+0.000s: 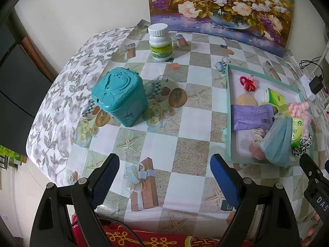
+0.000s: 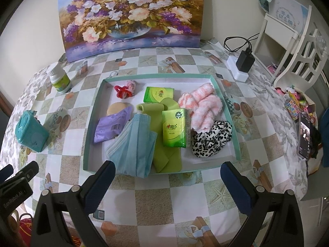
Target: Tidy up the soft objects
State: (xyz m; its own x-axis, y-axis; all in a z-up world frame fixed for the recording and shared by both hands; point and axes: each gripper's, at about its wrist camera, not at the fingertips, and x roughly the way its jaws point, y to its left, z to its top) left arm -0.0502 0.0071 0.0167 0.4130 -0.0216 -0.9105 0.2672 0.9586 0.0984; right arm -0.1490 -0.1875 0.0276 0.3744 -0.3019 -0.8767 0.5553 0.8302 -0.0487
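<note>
Left to right across the table (image 2: 144, 189), with its checked oilcloth:

1. Left gripper (image 1: 164, 177): hovering over bare cloth, its 2 fingers standing spread wide, nothing between them.
2. Teal lidded box (image 1: 120, 95): sitting upright at the table's left side, well apart from the tray.
3. White pill bottle (image 1: 160, 42): standing behind the box, near the flower painting (image 2: 131, 14) that is leaning on the wall.
4. Teal-rimmed tray (image 2: 156, 75): lying right of centre and holding the soft objects. Inside, from the left: a red hair tie (image 2: 121, 91), a purple packet (image 2: 113, 126), a blue face mask (image 2: 133, 146) drooping over the near rim, a green cloth strip (image 2: 162, 156), 2 green tissue packs, 1 at the back (image 2: 158, 94) and 1 lying on the strip (image 2: 174, 129), a pink fluffy sock (image 2: 202, 108), and a black-and-white scrunchie (image 2: 211, 139).
5. Right gripper (image 2: 167, 175): hanging just before the tray's near rim, fingers spread, gripping nothing.
6. Black charger (image 2: 244, 60): sitting plugged into a white strip at the far right.
</note>
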